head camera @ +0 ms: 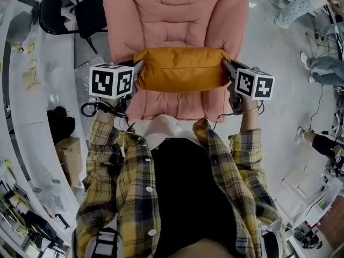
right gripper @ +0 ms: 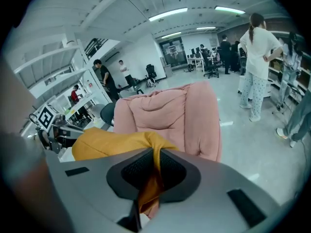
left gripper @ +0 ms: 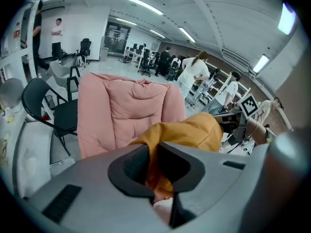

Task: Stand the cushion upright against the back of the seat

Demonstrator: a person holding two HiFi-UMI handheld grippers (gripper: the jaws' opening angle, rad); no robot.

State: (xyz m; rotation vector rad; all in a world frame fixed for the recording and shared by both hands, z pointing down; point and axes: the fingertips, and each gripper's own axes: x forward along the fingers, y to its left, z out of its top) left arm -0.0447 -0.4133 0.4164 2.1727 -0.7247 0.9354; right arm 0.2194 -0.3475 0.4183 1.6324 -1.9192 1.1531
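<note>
1. Mustard cushion (head camera: 181,69): slung between both grippers, long side level, over the pad of the pink seat (head camera: 174,15), just in front of the backrest. Contact with the pad unclear.
2. Left gripper (left gripper: 154,166): pinching fabric at the cushion's left end, jaws nearly together.
3. Right gripper (right gripper: 156,171): clamped on bunched fabric at the right end.
4. Black chair (left gripper: 65,116) beside the seat; person in white (right gripper: 257,57) well behind.

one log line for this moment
left gripper: shut on cushion end | right gripper: shut on other end | cushion: held between them over pink chair
</note>
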